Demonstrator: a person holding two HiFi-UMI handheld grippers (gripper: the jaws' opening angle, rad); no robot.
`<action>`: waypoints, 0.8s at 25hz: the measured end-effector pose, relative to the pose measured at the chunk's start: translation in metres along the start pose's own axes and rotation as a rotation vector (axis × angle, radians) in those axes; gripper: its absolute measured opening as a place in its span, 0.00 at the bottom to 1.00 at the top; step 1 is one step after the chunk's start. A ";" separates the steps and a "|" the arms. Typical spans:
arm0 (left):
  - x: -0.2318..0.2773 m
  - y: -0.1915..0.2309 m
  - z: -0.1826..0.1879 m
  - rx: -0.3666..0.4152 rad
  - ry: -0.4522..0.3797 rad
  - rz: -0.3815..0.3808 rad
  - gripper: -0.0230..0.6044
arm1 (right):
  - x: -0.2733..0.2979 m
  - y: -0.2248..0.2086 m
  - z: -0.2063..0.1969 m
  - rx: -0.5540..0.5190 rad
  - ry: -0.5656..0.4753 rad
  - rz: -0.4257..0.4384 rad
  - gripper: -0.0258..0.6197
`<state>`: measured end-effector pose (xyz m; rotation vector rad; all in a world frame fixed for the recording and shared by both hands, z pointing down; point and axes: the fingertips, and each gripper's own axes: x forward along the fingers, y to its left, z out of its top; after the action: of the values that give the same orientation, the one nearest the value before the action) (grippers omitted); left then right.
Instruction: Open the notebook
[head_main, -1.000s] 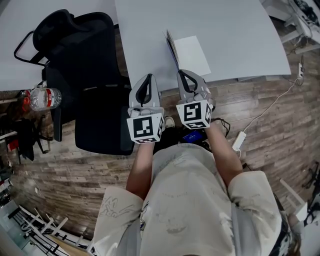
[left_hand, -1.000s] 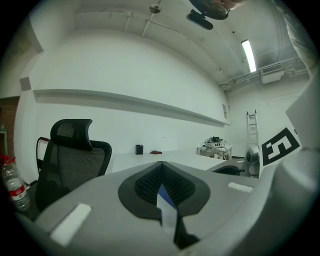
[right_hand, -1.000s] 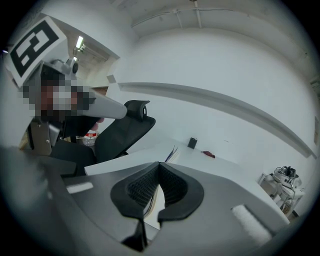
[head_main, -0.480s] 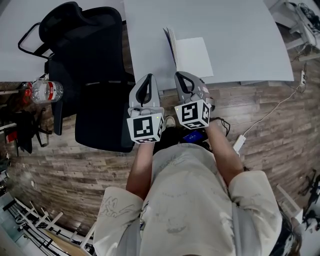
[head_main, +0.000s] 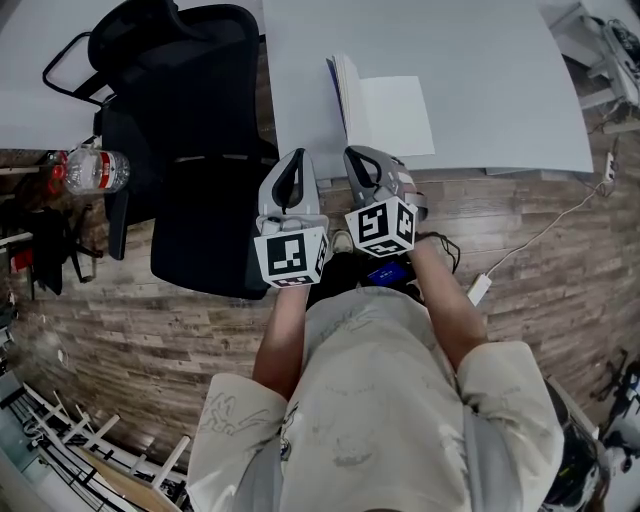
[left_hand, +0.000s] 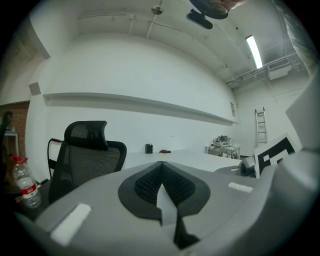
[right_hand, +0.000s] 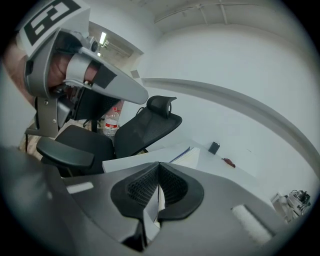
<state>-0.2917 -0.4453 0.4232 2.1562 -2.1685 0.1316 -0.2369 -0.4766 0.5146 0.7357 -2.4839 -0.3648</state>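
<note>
Both tools have edged up to the near edge of the white desk (head_main: 480, 60), where the notebook (head_main: 395, 115) lies flat (its white cover apparently still down), just beyond the right tool (head_main: 356, 156). That tool's jaws are pressed together on nothing, like those of the left tool (head_main: 296, 158), so I judge this an approach, the opening not begun. Around stands a wooden floor (head_main: 560, 290), a black office chair (head_main: 190, 150) by the desk's left corner, and a water bottle (head_main: 92, 172) beyond
</note>
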 end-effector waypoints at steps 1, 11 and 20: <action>-0.001 0.003 0.000 0.002 0.001 0.004 0.06 | 0.002 0.003 0.001 -0.004 0.000 0.006 0.05; -0.013 0.034 -0.004 0.017 0.009 0.043 0.06 | 0.033 0.046 0.003 -0.071 0.049 0.104 0.05; -0.014 0.039 -0.005 0.009 0.014 0.044 0.06 | 0.047 0.073 -0.018 -0.093 0.118 0.173 0.05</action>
<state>-0.3307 -0.4302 0.4263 2.1065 -2.2132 0.1587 -0.2921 -0.4459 0.5767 0.4870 -2.3804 -0.3595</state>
